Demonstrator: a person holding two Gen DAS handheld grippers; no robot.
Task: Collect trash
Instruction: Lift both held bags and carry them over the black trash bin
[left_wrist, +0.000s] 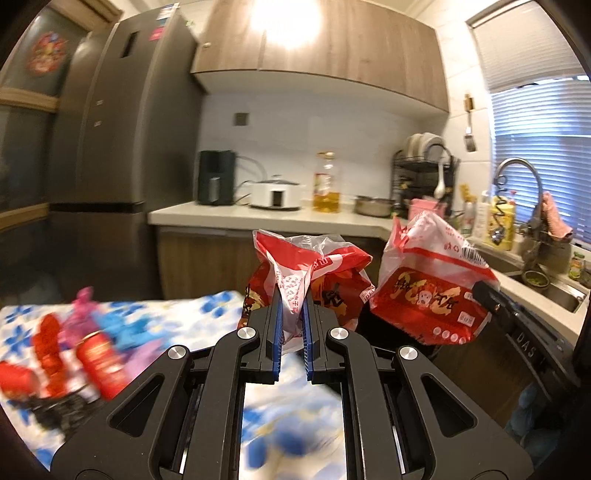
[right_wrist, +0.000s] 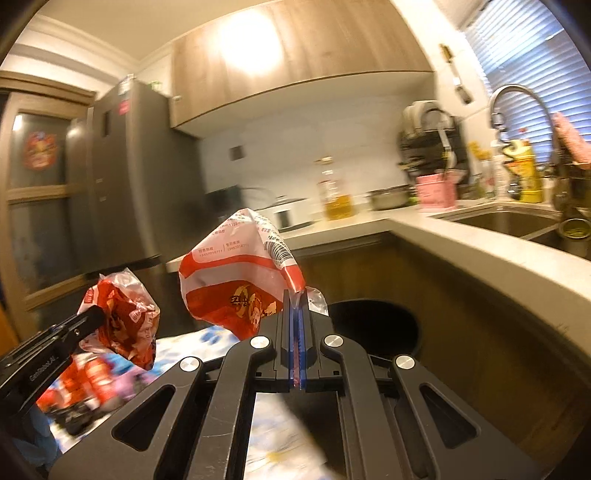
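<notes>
1. Red-and-white crinkled plastic fills both views: each gripper carries one snack wrapper, lifted clear of the table with the blue-flowered cloth.
2. The left gripper is clenched on the crumpled wrapper, its blue pads pinching a bunched fold of film so the bag stands up beyond the tips.
3. The right gripper is clamped tight on a thin corner of the second wrapper, which flares out left of the tips; a thin edge is likely the easiest hold on such limp film.
4. Both wrappers hang in the air, near each other, in front of the counter.
5. A round black bin sits on the floor below the counter's curved edge, just beyond the right gripper, probably the drop point.
6. Red cans and other litter lie near the table's left edge, blurred, seemingly not yet collected.
</notes>
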